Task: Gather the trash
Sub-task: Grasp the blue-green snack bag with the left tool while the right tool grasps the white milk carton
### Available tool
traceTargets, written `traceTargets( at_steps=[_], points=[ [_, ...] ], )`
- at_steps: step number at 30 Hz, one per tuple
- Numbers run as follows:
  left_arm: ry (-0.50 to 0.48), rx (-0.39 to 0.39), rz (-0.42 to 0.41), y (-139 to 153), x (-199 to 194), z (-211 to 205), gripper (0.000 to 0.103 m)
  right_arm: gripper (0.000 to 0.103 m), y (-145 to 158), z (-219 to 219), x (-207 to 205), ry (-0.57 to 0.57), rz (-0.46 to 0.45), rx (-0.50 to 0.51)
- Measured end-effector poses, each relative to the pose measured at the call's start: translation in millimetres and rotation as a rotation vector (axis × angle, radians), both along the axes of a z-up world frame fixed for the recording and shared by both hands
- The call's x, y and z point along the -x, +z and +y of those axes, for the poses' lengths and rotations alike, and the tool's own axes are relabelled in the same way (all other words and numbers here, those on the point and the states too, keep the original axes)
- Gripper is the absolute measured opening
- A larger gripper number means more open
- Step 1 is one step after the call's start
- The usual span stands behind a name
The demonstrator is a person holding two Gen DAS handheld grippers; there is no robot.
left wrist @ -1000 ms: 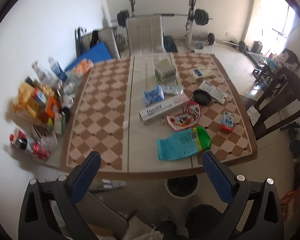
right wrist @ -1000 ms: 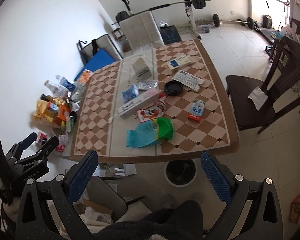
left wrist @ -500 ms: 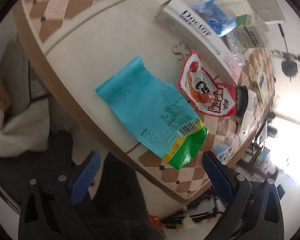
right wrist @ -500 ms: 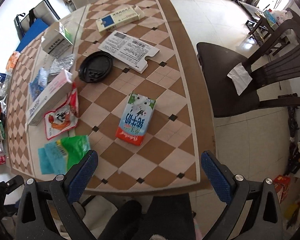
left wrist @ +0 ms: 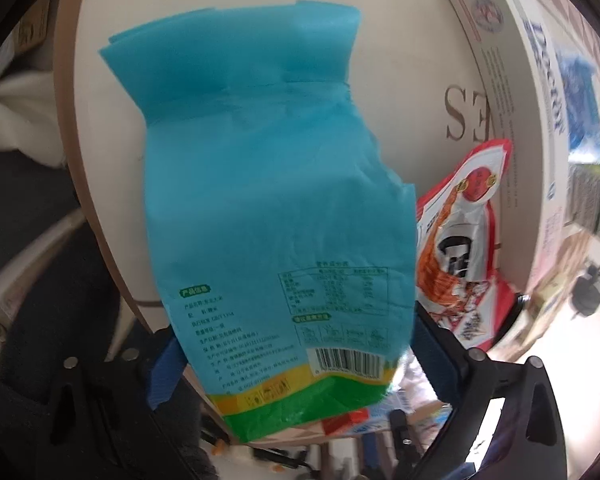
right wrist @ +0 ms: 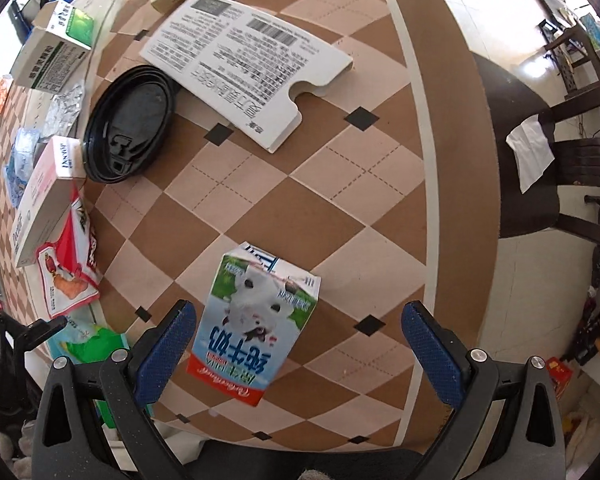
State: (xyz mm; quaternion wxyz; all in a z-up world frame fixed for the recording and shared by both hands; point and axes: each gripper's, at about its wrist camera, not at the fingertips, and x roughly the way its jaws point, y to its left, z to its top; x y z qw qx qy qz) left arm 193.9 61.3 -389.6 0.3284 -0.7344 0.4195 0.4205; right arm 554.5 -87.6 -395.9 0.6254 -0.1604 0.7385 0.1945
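Worktop [right wrist: 320,184]: brown-and-beige diamond check with small black squares at the tile corners, a cream line inside a plain brown border. In the left wrist view its middle band [left wrist: 400,92] is cream with brown letters. Floor [right wrist: 496,312]: pale tiles, brightly lit. Dark wooden chair [right wrist: 540,184] just beside the worktop's edge, a white paper [right wrist: 530,152] lying on its seat. Shelving with clutter [right wrist: 580,36] stands beyond the chair, overexposed.

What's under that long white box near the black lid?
The long white box lies partly on the red snack wrapper, whose lower end sticks out. Whatever else sits beneath the box is covered.
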Motion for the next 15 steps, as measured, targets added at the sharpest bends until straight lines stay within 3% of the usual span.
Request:
traceTargets(
  at_steps=[2,8,10,12,15],
  points=[
    [-0.125,-0.032,0.041,7.3,-14.3,-0.6,0.089,0.101,-6.5,2.0,-1.2,0.018,0.009,-0.003],
    [-0.678,-0.207,0.221,44.9,-73.0,-16.1,0.089,0.089,-15.0,15.3,11.8,0.108,0.020,0.015],
    [-0.816,-0.240,0.276,52.2,-90.7,-26.0,0.089,0.089,-19.1,18.0,16.4,0.126,0.027,0.024],
    [-0.847,-0.250,0.293,60.5,-101.8,-37.8,0.089,0.089,-22.7,18.4,20.8,0.143,0.036,0.034],
    [-0.815,-0.246,0.291,66.6,-106.1,-41.1,0.089,0.089,-26.6,15.3,30.9,0.149,0.052,0.057]
  ],
)
